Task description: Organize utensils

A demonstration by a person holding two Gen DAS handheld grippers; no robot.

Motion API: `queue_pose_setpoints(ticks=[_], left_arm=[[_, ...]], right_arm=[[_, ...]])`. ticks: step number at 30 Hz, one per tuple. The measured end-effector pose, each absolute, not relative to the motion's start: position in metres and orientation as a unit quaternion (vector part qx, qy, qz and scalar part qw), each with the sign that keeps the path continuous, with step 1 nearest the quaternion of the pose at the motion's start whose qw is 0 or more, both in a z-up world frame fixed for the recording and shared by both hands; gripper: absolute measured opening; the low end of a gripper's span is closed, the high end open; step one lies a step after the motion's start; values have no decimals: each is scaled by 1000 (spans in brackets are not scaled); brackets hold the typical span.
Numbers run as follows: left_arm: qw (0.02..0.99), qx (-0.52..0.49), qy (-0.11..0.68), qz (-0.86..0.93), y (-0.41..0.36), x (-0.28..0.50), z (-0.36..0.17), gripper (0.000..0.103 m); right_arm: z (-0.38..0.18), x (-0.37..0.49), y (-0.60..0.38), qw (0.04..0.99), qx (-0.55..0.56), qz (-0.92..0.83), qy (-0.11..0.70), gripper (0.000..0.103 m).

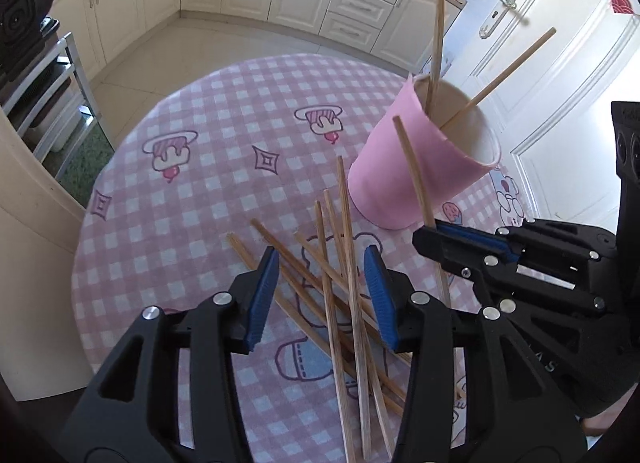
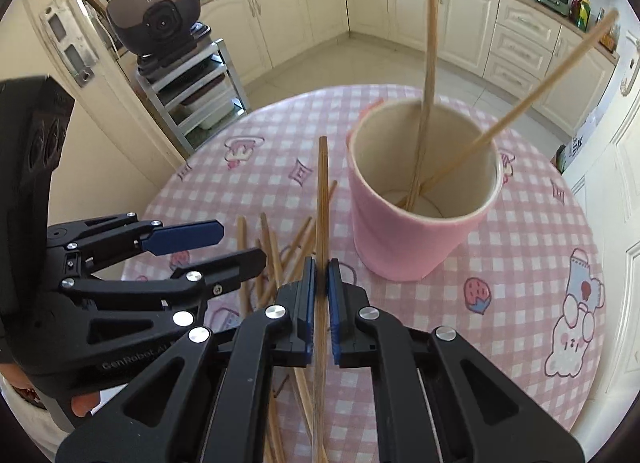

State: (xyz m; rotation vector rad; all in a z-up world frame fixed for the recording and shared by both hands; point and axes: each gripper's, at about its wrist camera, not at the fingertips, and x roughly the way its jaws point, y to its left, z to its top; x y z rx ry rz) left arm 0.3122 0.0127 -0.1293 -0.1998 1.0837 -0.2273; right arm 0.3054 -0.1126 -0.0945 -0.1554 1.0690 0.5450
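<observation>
Far left, beyond the edge of the counter (image 2: 520,363): a steel rack with a dark appliance on top, cream cabinets behind. Left claw (image 1: 320,295) poised low over the scattered chopsticks (image 1: 344,303), blue pads apart and gripping nothing, several sticks visible lying flat on the pink checked cloth in the gap between them; in the right wrist view, seen side-on as the left claw (image 2: 236,243) with the same open spread. Loose pile fanned out and crossing itself just left of the cup, some sticks overlapping others, none touching the cup as far as could be told. Further right, right claw (image 2: 320,275) clamped on a single chopstick (image 2: 322,191), pads pressed to its sides partway up the shaft, stick standing near upright with its top end level with the cup's rim and just beside it. Pink cup (image 2: 400,239) upright on the cloth to the right of the pile, two chopsticks already inside (image 2: 426,103), leaning on opposite sides of the rim. Step in hand, as judged: carrying one stick to the cup with the right while lining up the next pick with the left; well short of done, with most of the pile unsorted. Next move likely needed: lift the held stick clear above the rim, tip the lower end over the opening, release only once inside; for the left, settle on one stick alone rather than a crossed pair before closing. White door at far right.
</observation>
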Motion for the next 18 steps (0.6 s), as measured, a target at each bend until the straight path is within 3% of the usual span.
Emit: queue_pose_setpoints(ticks=[7,18], left_arm=[[838,-83,526,-117,-6,328,-147,40],[828,-68,543,-119,-18,339,-162,13]], right_arm=[[-112,300,-125,815,-75,254,516,5],[-115,298,-125,815,-87,253,514,5]])
